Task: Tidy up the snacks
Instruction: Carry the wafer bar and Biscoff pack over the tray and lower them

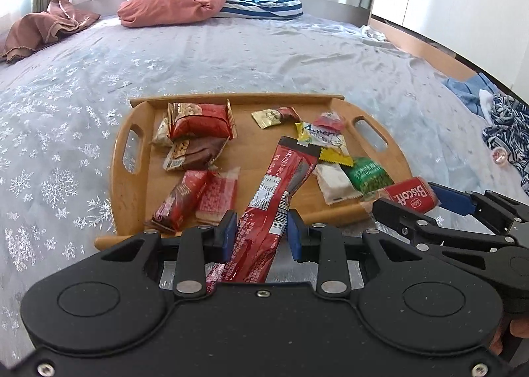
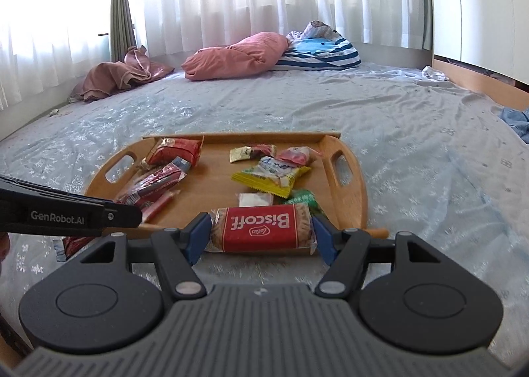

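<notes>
A wooden tray (image 1: 132, 185) (image 2: 350, 185) with several snack packets lies on the bed. My left gripper (image 1: 263, 235) is shut on a long red snack stick packet (image 1: 277, 185), which slants up over the tray's near rim. My right gripper (image 2: 261, 235) is shut on a red Biscoff packet (image 2: 261, 228) (image 1: 411, 195), held crosswise just in front of the tray's near rim. In the left wrist view the right gripper (image 1: 426, 202) shows at the right with the Biscoff packet between its blue pads. On the tray lie red cracker packs (image 1: 198, 122), a yellow packet (image 2: 274, 175) and a green packet (image 1: 367, 175).
The bed has a light blue snowflake sheet (image 1: 231, 56). A pink pillow (image 2: 238, 55), a striped pillow (image 2: 320, 53) and a crumpled brown cloth (image 2: 119, 76) lie at the far end below white curtains. Blue patterned clothes (image 1: 506, 126) lie at the right edge.
</notes>
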`<state>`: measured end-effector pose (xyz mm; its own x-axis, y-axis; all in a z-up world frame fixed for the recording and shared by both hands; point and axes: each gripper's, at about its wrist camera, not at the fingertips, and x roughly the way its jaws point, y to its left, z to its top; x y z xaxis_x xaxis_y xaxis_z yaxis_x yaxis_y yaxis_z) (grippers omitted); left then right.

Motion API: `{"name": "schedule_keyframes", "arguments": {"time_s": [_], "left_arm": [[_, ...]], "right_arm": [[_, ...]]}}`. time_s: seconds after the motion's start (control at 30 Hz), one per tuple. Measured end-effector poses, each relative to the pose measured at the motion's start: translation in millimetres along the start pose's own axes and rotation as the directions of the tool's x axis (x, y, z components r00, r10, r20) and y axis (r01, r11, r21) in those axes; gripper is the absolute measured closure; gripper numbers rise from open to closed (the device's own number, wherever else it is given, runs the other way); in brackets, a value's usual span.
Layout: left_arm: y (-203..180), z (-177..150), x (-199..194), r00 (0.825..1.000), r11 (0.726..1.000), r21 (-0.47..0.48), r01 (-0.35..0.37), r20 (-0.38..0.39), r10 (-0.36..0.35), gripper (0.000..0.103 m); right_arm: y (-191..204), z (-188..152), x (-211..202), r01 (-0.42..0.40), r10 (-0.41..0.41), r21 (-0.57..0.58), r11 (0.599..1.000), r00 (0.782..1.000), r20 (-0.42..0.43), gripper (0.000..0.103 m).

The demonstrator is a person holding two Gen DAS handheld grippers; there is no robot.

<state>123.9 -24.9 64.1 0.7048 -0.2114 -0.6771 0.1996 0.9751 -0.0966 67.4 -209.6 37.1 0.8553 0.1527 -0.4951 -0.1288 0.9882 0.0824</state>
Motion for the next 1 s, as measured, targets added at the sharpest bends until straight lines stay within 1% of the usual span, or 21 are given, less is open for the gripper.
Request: {"name": "schedule_keyframes", "arguments": {"time_s": [0.17, 0.3, 0.43, 0.53, 0.83, 0.9, 1.0], "left_arm": [[6, 9, 10, 1.000, 1.000, -0.026, -0.005, -0.002, 0.005, 0.073], [12, 14, 20, 1.000, 0.999, -0.050, -0.001, -0.006, 0.000, 0.073], [17, 17, 32, 1.000, 0.997, -0.074, -0.004, -0.002, 0.004, 0.073], [21, 19, 43, 1.000, 0.995, -0.102, 0.000, -0.017, -0.002, 0.073], [22, 21, 67, 0.998, 0.996, -0.085, -0.033, -0.051, 0.029, 0.073], [24, 23, 72, 0.998, 0.995, -0.087, -0.045, -0.057, 0.040, 0.075], [26, 28, 79, 0.997, 0.994, -0.091, -0.053, -0.060, 0.048, 0.075]], "right_arm": [[4, 9, 12, -0.014, 0.014, -0.014, 1.000, 1.000, 0.001, 0.035], [5, 15, 24, -0.019, 0.019, -0.004, 1.000, 1.000, -0.005, 0.035], [5, 18, 35, -0.012, 0.012, -0.002, 1.000, 1.000, -0.008, 0.035], [6, 19, 42, -0.012, 0.012, 0.006, 1.000, 1.000, -0.017, 0.035], [14, 19, 65, -0.014, 0.013, -0.022, 1.000, 0.999, -0.048, 0.035], [13, 17, 69, -0.013, 0.012, -0.021, 1.000, 0.998, -0.057, 0.035], [16, 13, 72, -0.015, 0.012, -0.035, 0.999, 0.998, -0.067, 0.035]]}}
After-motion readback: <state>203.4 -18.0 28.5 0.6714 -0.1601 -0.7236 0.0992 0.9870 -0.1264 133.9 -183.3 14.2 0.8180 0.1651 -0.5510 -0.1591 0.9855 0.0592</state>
